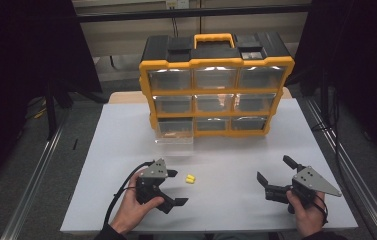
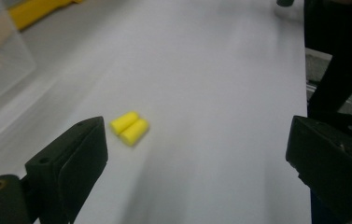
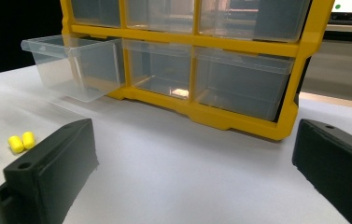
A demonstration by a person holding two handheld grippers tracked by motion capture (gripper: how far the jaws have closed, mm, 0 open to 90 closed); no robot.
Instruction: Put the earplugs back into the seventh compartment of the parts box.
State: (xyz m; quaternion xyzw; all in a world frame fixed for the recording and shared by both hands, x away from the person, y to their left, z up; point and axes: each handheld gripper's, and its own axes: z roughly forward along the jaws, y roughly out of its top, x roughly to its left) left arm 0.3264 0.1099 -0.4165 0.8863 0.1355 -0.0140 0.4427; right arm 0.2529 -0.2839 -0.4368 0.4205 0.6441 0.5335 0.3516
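Your left gripper (image 1: 172, 188): jaws spread wide with nothing between them; you hold it over the white table (image 1: 126, 150), well in front of the organizer (image 1: 216, 85) and toward its left end.
Your left hand (image 1: 135, 205): wrapped around the gripper body from below, with the black cable curving off behind it.
Yellow earplugs (image 1: 190, 179): two short foam pieces lying side by side and touching, flat on the table, well in front of the organizer's pulled-out drawer and just beyond your left jaws; in the left gripper view (image 2: 129, 128) they sit closer to the left-hand jaw than to the other.
Your right gripper (image 1: 275, 175): jaws also wide apart and empty, held over the table well in front of the organizer's right end and facing it.
Your right hand (image 1: 308, 212): clasped on the gripper from below.
Drawer (image 3: 75, 65): clear plastic, bottom left of the organizer, pulled out toward you; whether anything lies inside is hard to tell.
Organizer: yellow frame, black top with a yellow handle, nine clear drawers in three rows, standing at the table's far edge; the other eight drawers sit pushed in.
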